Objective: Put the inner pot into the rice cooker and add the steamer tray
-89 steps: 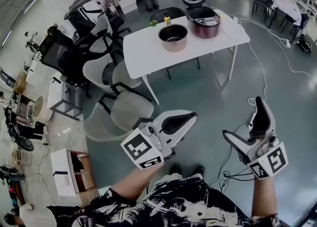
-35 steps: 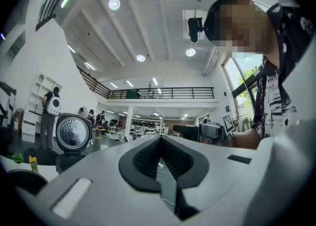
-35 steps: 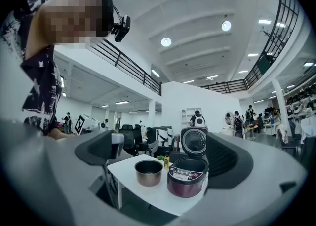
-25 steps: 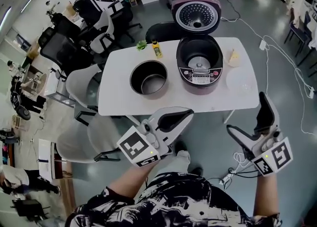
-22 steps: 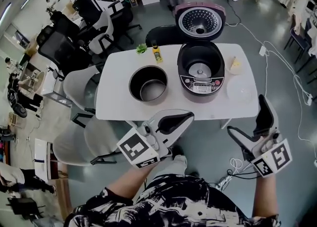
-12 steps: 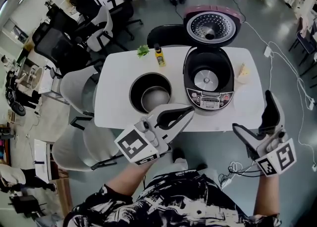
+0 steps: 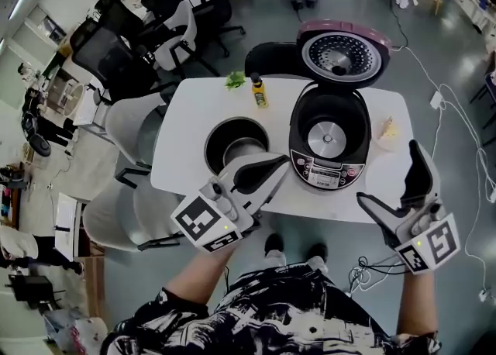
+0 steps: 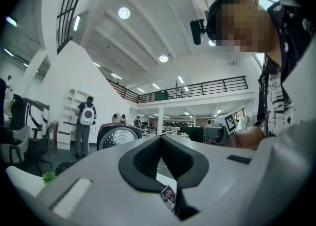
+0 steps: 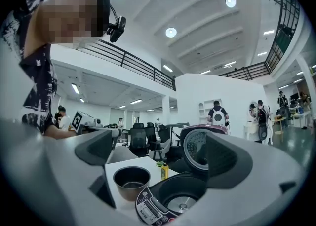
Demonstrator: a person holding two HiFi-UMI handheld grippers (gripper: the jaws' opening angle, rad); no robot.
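Maroon rice cooker (image 7: 325,169) open; left gripper (image 7: 282,162) fingers together, empty; right gripper (image 7: 386,174) fingers wide apart, empty.

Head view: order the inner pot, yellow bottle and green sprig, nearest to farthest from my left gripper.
1. Inner pot, just beyond the left gripper.
2. Yellow bottle, behind the pot, toward the far edge.
3. Green sprig, far edge, left of the bottle.

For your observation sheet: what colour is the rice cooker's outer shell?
Maroon; the rice cooker shows best in head view.
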